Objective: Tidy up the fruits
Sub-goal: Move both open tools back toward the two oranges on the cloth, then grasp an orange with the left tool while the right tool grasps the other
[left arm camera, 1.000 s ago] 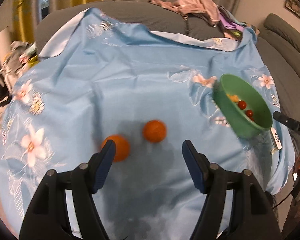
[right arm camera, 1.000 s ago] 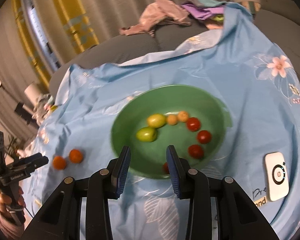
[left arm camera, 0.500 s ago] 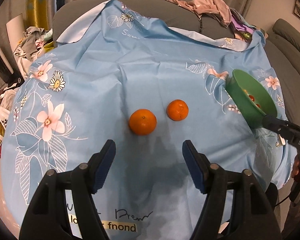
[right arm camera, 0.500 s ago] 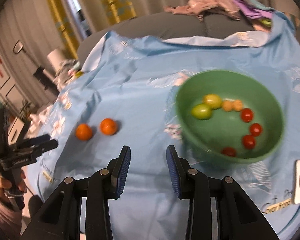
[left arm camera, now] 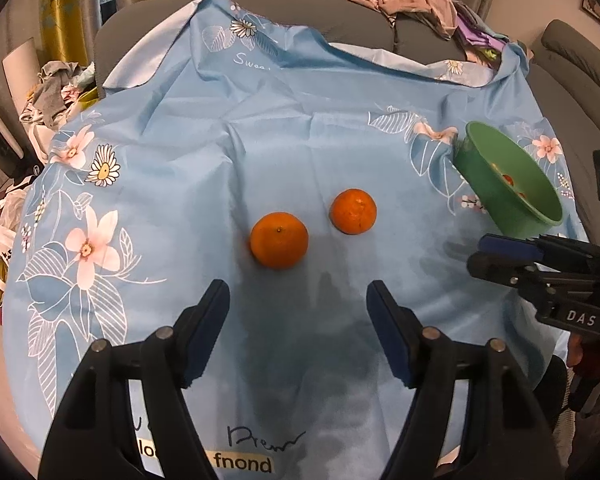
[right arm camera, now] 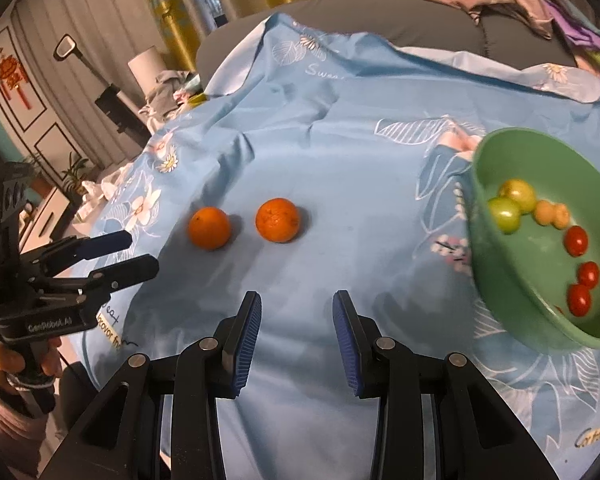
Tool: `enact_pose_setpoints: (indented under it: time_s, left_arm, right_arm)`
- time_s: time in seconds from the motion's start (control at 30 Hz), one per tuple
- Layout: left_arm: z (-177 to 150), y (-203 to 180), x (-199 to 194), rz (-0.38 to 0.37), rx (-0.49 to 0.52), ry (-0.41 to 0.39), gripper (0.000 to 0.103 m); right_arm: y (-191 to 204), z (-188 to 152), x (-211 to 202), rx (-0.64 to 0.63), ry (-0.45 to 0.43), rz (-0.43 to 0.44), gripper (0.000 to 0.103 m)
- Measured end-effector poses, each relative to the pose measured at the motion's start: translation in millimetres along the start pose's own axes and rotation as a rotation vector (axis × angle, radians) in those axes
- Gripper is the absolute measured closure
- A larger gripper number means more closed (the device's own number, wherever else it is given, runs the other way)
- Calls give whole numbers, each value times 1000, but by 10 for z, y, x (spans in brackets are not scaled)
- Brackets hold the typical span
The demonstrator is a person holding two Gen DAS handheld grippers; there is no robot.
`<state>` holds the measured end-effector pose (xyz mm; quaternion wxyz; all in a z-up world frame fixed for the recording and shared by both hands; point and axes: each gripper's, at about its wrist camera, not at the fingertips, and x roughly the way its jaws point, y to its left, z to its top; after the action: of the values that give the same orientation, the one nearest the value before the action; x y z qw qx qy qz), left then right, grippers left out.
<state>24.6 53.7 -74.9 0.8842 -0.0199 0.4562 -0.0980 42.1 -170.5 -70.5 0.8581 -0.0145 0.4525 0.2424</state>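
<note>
Blue floral cloth (left arm camera: 172,184) covers the table. Green bowl (right arm camera: 500,280) at right w/ small fruits inside. Left hand-held gripper (left arm camera: 298,320) jaws opening, nothing btwn; right hand-held gripper (right arm camera: 296,328) jaws apart, empty. Two oranges (left arm camera: 279,239) (left arm camera: 353,211) on cloth, side by side, not touching.
</note>
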Motion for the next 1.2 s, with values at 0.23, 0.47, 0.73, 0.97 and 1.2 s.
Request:
enact_pose_setpoints:
  time_s: [0.23, 0.47, 0.73, 0.97, 1.2]
  left_arm:
    - [69, 14, 152, -3, 29, 8, 30]
    - [188, 29, 360, -17, 80, 24, 30]
    - [248, 14, 535, -29, 113, 53, 30]
    - [262, -5, 661, -29, 127, 77, 30]
    - [300, -22, 732, -6, 158, 71, 31]
  right_arm:
    - [58, 133, 251, -8, 30, 12, 66]
    - [174, 376, 543, -39, 37, 20, 66]
    - [163, 514, 755, -46, 57, 7, 66]
    - [111, 555, 883, -33, 70, 2, 47]
    - [112, 630, 1038, -31, 81, 11, 47]
